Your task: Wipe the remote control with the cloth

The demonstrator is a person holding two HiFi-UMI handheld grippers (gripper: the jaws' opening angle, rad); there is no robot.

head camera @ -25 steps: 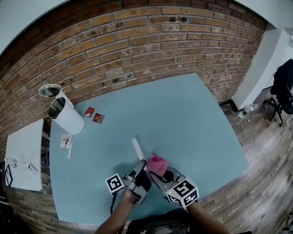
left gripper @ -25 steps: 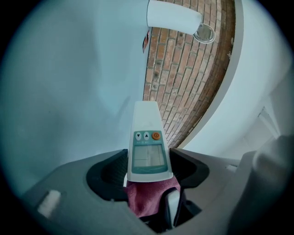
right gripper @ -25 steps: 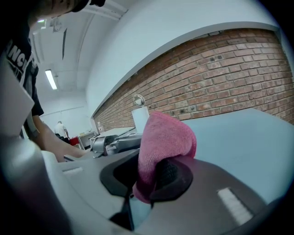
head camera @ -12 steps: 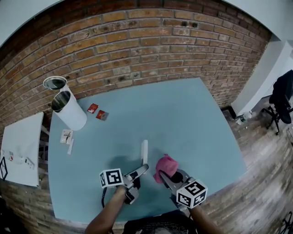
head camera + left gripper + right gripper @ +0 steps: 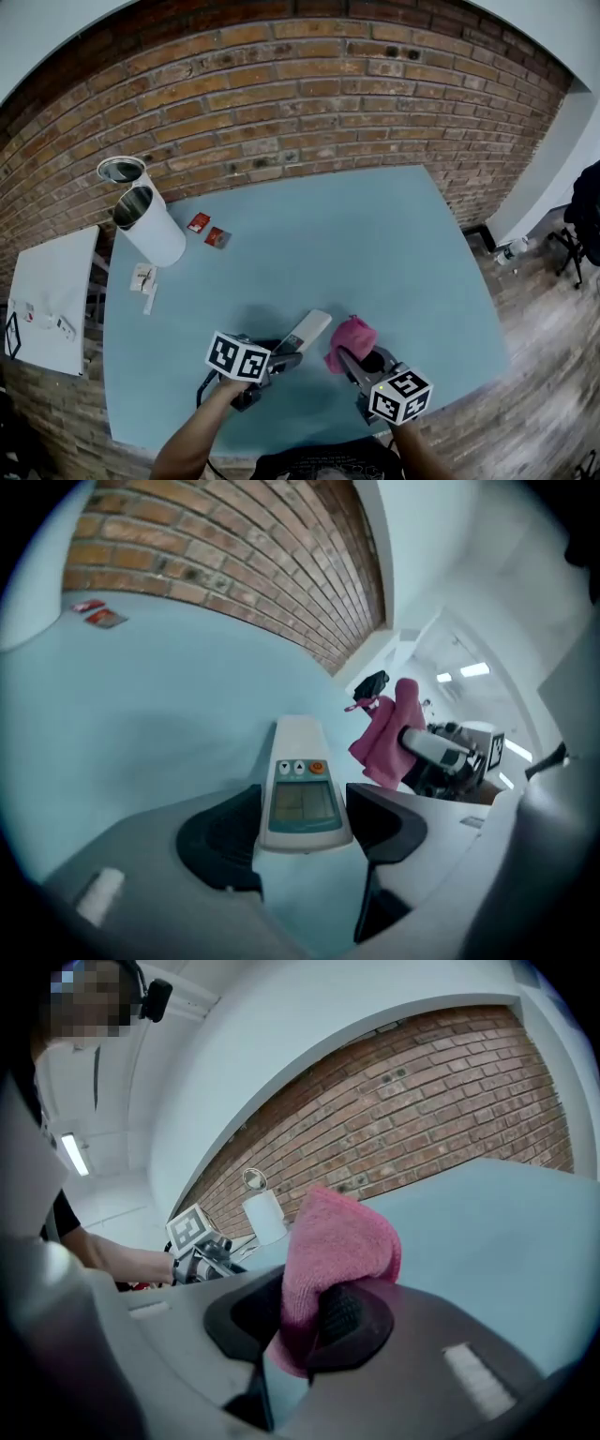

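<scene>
A white remote control (image 5: 301, 782) with a grey screen and an orange button sits between the jaws of my left gripper (image 5: 302, 832), which is shut on its lower end, screen side up. In the head view the remote control (image 5: 307, 330) sticks out to the upper right from my left gripper (image 5: 281, 356), above the blue table (image 5: 375, 244). My right gripper (image 5: 314, 1321) is shut on a pink cloth (image 5: 328, 1251), bunched and standing up from the jaws. In the head view the cloth (image 5: 352, 339) hangs just right of the remote's tip, a small gap apart, held by my right gripper (image 5: 361, 361).
A white cylinder (image 5: 150, 225) with an open tin behind it stands at the table's far left. Two small red packets (image 5: 208, 231) and some small white items (image 5: 143, 281) lie near it. A white side table (image 5: 52, 300) is left of the table; a brick wall runs behind.
My left gripper has rolled, so the remote now lies screen up and points to the upper right instead of straight away. The right gripper with the cloth has shifted right, away from the remote.
</scene>
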